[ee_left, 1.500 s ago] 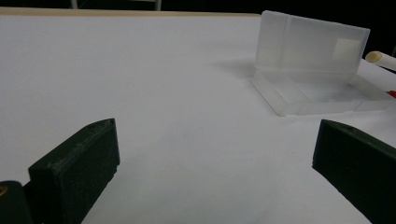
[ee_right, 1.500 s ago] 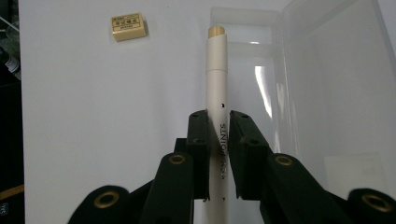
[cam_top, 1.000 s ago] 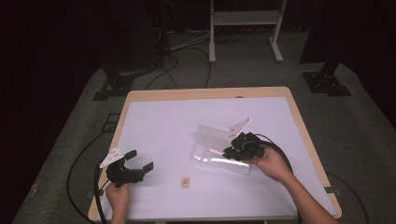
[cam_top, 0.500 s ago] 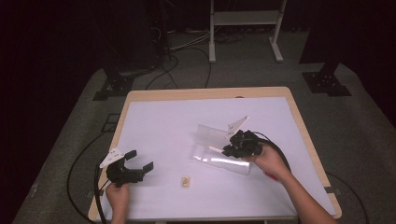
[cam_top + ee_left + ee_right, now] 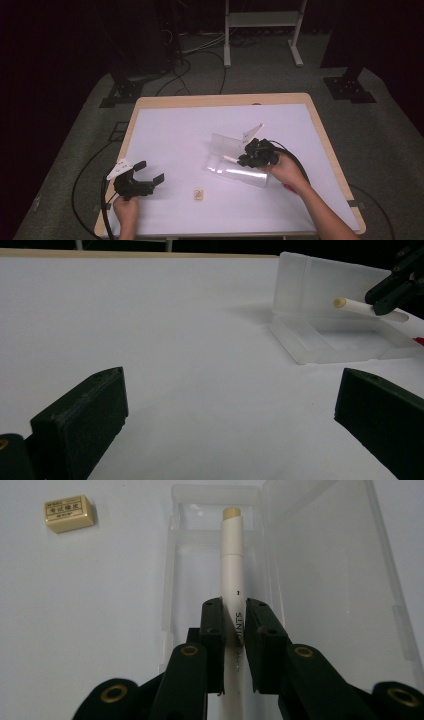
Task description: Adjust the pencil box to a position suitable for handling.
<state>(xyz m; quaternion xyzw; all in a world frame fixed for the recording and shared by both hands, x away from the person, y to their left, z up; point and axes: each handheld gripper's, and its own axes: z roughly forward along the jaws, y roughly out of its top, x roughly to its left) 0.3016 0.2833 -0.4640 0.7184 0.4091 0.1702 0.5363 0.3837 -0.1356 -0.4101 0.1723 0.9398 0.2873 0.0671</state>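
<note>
My right gripper (image 5: pixel 233 605) is shut on a white pen (image 5: pixel 233 555) with a tan end cap, pinching it partway along the barrel. The pen hangs lengthwise over the tray of an open clear plastic case (image 5: pixel 170 585), whose lid (image 5: pixel 325 580) lies back to the right. In the high view the right gripper (image 5: pixel 245 159) is over the case (image 5: pixel 235 172) right of the table's middle. My left gripper (image 5: pixel 150 171) rests at the front left, open with nothing between its jaws. In the left gripper view (image 5: pixel 232 380), the case (image 5: pixel 310 295) and the pen (image 5: pixel 352 305) are far off.
A small tan eraser (image 5: pixel 199 194) lies on the white table top (image 5: pixel 175 135) between the two hands, also seen as the eraser (image 5: pixel 69 513) left of the case. A red object (image 5: pixel 289 188) peeks out by the right hand. Cables trail off both table sides.
The right gripper with the pen has edged slightly to the left over the case. The left gripper has stayed where it was.
</note>
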